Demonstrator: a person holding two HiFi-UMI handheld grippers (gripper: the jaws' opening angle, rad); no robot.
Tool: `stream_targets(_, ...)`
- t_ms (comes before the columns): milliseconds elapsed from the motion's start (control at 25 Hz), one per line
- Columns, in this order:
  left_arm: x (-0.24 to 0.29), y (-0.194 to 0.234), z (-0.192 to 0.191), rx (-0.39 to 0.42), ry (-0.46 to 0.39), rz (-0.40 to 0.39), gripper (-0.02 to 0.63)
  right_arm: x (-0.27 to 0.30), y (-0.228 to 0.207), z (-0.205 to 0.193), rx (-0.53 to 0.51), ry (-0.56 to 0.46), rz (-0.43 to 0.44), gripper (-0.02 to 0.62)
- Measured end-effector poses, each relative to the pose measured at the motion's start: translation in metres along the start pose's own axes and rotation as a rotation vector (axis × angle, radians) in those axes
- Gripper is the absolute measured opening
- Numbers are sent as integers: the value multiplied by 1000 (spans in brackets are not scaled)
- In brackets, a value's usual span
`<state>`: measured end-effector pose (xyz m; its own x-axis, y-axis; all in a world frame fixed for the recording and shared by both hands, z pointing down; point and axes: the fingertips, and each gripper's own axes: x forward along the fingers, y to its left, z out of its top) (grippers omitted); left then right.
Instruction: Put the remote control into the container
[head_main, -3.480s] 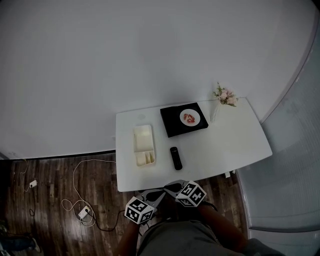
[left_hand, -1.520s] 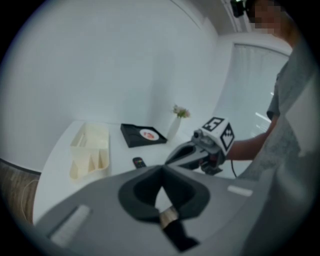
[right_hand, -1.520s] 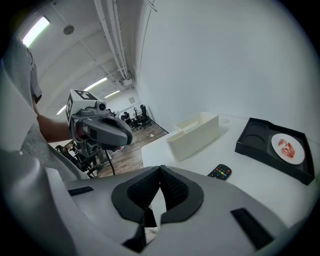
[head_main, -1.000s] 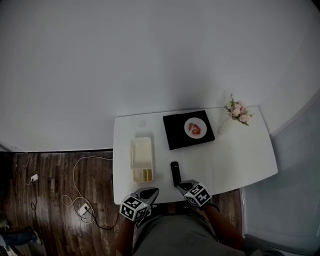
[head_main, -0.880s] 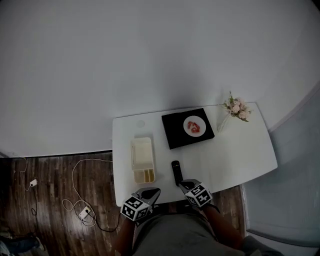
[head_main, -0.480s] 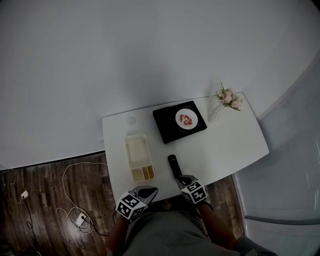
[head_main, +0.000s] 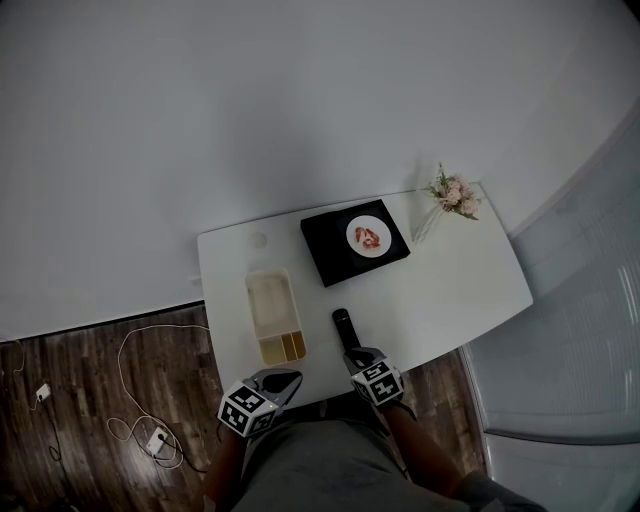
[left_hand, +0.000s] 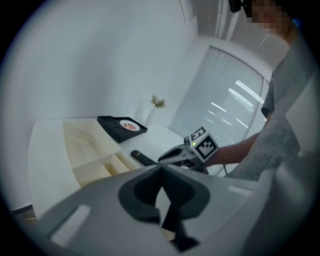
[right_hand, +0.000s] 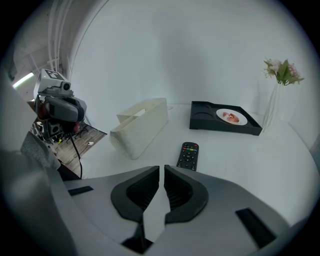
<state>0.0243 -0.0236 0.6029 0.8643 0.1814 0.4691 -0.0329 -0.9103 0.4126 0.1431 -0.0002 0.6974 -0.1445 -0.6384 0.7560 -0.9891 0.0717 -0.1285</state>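
A black remote control (head_main: 346, 331) (right_hand: 189, 155) lies flat near the front edge of the white table (head_main: 450, 290), its buttons facing up. To its left stands the cream container (head_main: 272, 318) (right_hand: 140, 127), a long divided box that is empty. My right gripper (head_main: 358, 357) (right_hand: 164, 170) is shut on nothing, just short of the remote's near end and apart from it. My left gripper (head_main: 283, 379) (left_hand: 161, 167) hangs at the table's front edge below the container, with its jaws together and nothing between them.
A black tray (head_main: 355, 241) (right_hand: 225, 119) with a small white plate of food sits at the back of the table. A vase of pink flowers (head_main: 450, 193) (right_hand: 282, 72) stands at the back right corner. Cables and a power strip (head_main: 160, 437) lie on the wooden floor at the left.
Both grippers have come up from below the table to its front edge and spread apart. The right one now sits just behind the remote. The head view has shifted a little.
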Motion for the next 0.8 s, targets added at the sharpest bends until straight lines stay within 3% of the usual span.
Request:
stream_targets(240,3,-4,0,9,22,-19,0,7,-12,2,6,-57,-125,25)
stream_targets(360,5,-3,-7,6,50,-30,0,13,-13,-1,30,-52,-143,127)
stream_targets(520,5,-3,-19,-10,78,-39,0,20,-17,-8,49,-34,-167,194)
stream_targets(800,5,-4,-24,-12,102,-50,0,27,-39,-13,80,-4,-266,236)
